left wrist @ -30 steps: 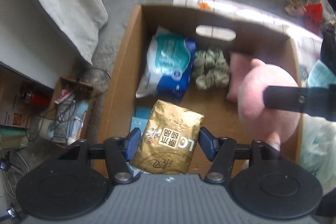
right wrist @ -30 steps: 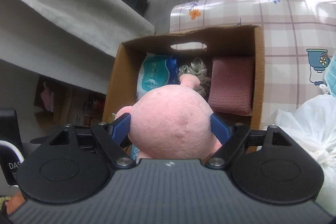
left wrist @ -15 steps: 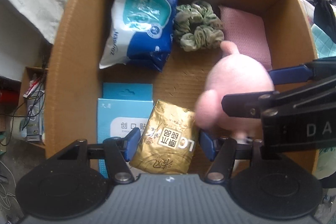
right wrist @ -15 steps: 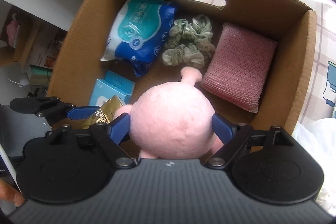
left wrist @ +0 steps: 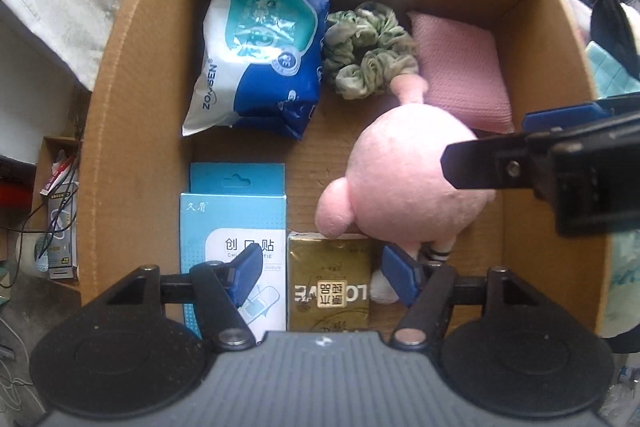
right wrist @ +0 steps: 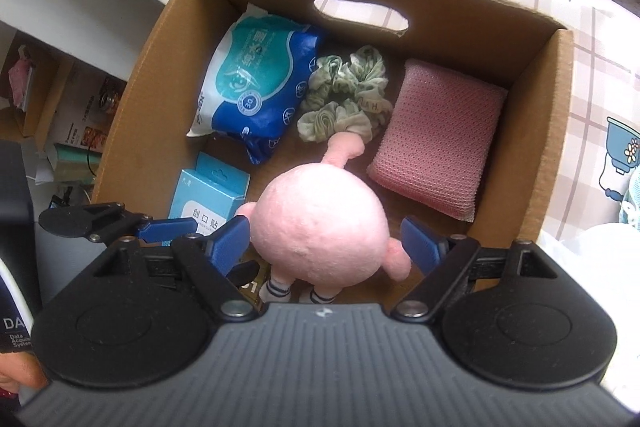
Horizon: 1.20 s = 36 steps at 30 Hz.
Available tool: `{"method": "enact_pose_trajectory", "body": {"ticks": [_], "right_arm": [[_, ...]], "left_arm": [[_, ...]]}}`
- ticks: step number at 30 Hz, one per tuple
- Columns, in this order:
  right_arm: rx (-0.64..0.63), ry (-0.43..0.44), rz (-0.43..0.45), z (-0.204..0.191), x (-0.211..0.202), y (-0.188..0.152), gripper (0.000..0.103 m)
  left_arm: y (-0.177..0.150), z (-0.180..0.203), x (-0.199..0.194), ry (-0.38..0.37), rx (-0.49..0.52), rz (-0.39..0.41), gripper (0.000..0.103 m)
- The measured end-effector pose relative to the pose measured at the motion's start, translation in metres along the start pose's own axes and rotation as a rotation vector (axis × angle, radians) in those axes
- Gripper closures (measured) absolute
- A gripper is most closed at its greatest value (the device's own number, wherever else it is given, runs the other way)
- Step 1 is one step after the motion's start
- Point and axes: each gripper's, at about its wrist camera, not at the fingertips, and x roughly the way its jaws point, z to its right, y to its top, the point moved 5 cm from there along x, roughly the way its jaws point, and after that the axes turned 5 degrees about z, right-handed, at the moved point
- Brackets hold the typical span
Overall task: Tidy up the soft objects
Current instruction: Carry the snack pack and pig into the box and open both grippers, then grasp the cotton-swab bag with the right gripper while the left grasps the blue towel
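Pink plush toy (right wrist: 320,223) sits at the cardboard box's (left wrist: 132,75) 5 o'clock corner, between the right hand-held gripper's (right wrist: 326,245) parted jaws. Gold tissue pack (left wrist: 330,287) lies at 6 o'clock; the left hand-held gripper's (left wrist: 322,277) jaws are opening, clear of it. Release step in hand; next, lift both straight out.

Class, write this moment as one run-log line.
left gripper: jaws opening, gold packet between | right gripper: open around pink plush | both in cardboard box

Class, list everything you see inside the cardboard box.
Inside the cardboard box: wipes pack, green scrunchies, pink sponge, blue carton, gold packet, pink plush toy. The toy covers part of the floor.
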Motion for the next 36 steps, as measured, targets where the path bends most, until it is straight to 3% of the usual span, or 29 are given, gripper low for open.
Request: {"method": "enact_pose_trajectory", "body": {"ticks": [10, 15, 19, 25, 32, 36], "right_arm": [[0.086, 0.067, 0.068, -0.005, -0.023, 0.002, 0.026], [0.152, 0.097, 0.129, -0.001, -0.052, 0.0, 0.022], [0.201, 0.133, 0.236, 0.01, -0.085, -0.005, 0.014], [0.29, 0.174, 0.378, 0.057, -0.127, -0.02, 0.009], [0.363, 0.202, 0.443, 0.124, -0.163, -0.051, 0.009], [0.399, 0.177, 0.47, 0.183, -0.189, -0.074, 0.009]], "left_arm": [[0.017, 0.007, -0.026, 0.0, -0.002, 0.03, 0.03], [0.031, 0.021, -0.052, -0.005, 0.0, 0.081, 0.023], [0.041, 0.039, -0.069, 0.014, 0.022, 0.122, 0.021], [0.049, 0.079, -0.087, 0.028, 0.042, 0.172, 0.02], [0.055, 0.152, -0.093, 0.066, 0.082, 0.203, 0.02], [0.066, 0.203, -0.094, 0.07, 0.103, 0.227, 0.02]]}}
